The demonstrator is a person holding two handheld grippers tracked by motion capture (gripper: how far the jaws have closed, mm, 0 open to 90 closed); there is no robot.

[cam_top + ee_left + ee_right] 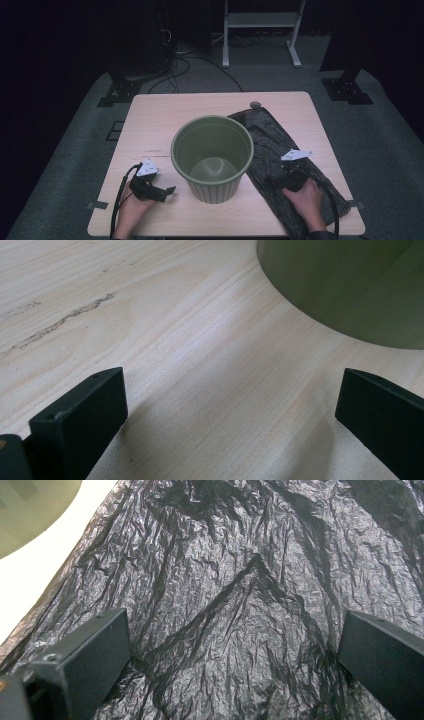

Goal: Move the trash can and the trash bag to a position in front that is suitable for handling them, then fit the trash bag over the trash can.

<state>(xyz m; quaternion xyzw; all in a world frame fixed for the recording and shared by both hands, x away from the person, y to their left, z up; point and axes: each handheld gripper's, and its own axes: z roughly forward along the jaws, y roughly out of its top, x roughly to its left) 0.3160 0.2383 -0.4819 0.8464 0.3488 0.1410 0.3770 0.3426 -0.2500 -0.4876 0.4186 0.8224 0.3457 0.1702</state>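
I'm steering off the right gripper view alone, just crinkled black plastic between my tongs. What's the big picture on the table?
Observer: A black bin bag lies flat right of a green bin.
Operator: Anything in the bin?
Observer: No, the high view shows its bare bottom.
Operator: Where's the other gripper?
Observer: The left gripper sits left of the bin, tongs open over bare table.
Operator: Mine touching the bag?
Observer: The right gripper is open, poised just over it; contact unclear.

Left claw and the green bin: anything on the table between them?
Nothing: bare wood. In the left gripper view, only table lies between the open left claw and the green bin; the high view agrees.
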